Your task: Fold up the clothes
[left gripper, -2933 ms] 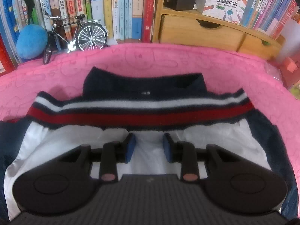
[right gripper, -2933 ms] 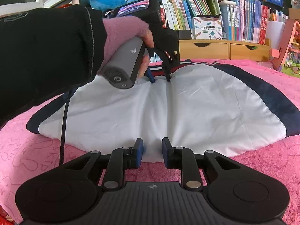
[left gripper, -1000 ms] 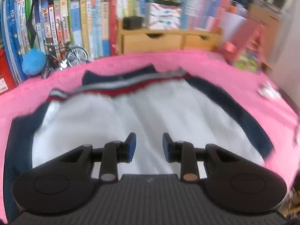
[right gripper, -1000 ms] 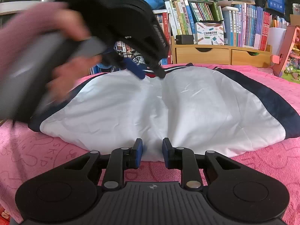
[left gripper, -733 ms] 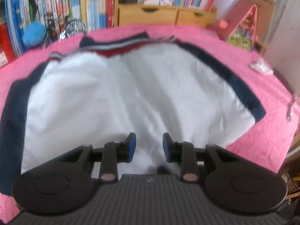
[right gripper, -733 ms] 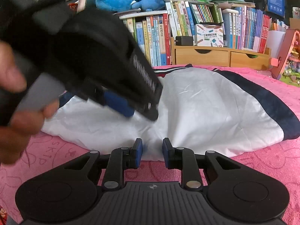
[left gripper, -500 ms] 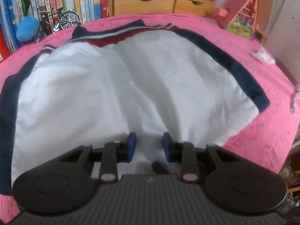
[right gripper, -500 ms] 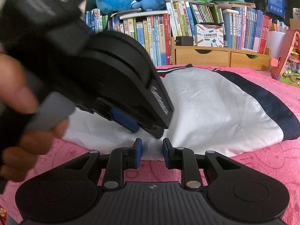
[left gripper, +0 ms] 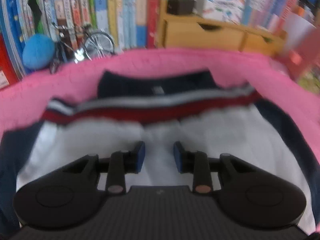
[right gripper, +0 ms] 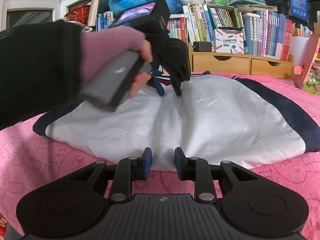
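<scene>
Clearly the white garment with navy sides and a red-striped band [right gripper: 210, 120] lies flat on the pink plush-covered table [right gripper: 290, 172]. Both the left gripper [left gripper: 159, 156] and right gripper [right gripper: 163, 163] have fingers apart, empty. Pinching only the smooth top layer could drag it unevenly, making a crooked fold.

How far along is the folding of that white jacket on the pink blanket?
Done: the jacket lies spread, lining up, on the pink blanket. In hand: the left gripper is over the striped collar end, the right gripper at the near hem, both open. Left: no fold shows yet.
</scene>
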